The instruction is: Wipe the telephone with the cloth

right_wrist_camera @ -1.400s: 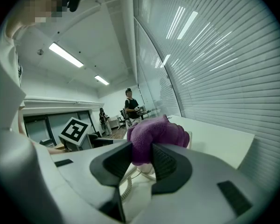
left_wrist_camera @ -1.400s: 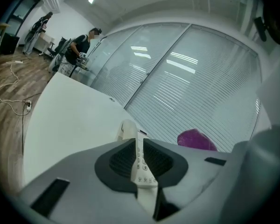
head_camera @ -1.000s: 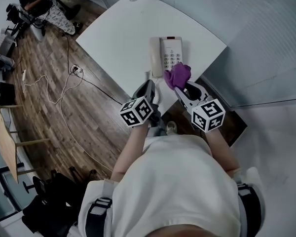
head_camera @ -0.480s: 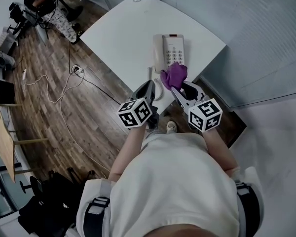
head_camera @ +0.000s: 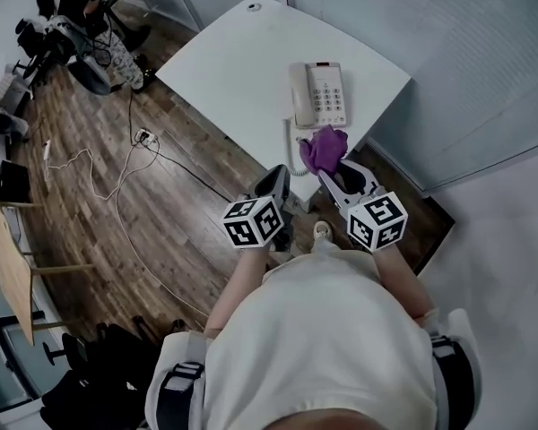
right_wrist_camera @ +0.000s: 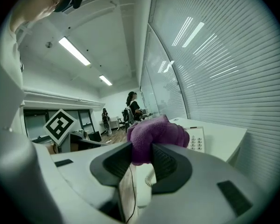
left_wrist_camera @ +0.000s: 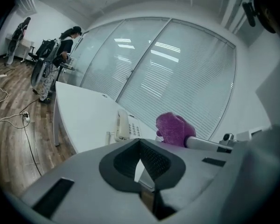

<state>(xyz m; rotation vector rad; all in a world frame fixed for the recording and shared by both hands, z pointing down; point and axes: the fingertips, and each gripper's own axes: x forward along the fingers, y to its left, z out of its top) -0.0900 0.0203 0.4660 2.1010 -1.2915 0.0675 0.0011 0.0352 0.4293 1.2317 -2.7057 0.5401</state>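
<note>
**Change since prior view:** the purple fleecy cloth [head_camera: 324, 149], earlier lying over the near corner of the cream plastic corded desk telephone [head_camera: 321, 94], is now drawn off it toward the person. Both grippers have pulled back with it. The telephone has kept its place on the desk.

**Item 1, right gripper [right_wrist_camera: 142, 154]:** jaws clamped on the cloth, which bunches up and forward past the tips. It is held just off the telephone's near end, by the desk edge, and no contact with the telephone is apparent.

**Item 2, left gripper [left_wrist_camera: 140, 154]:** jaws closed together, nothing between them. It is beside the right gripper, near the desk's near edge.

**Item 3, telephone:** lies flat near a corner of the white curved desk [head_camera: 242, 56], close to the glass wall with blinds [head_camera: 448, 52].
- The handset [head_camera: 299, 95] is seated in its cradle along the left side.
- The grey keypad [head_camera: 329, 98] is to the right, with a thin red strip across the far end.
- The coiled cord [head_camera: 290, 150] trails off the near edge.
- No dirt is discernible at this range.

**Handling note (judgement):** wiping looks paused or nearly complete. For a further pass, lay the cloth back on the keypad, press lightly and stroke lengthwise. Rest the closed left tips against the handset side so the light body does not slide. Keep clear of the coiled cord and do not lift the handset.
</note>
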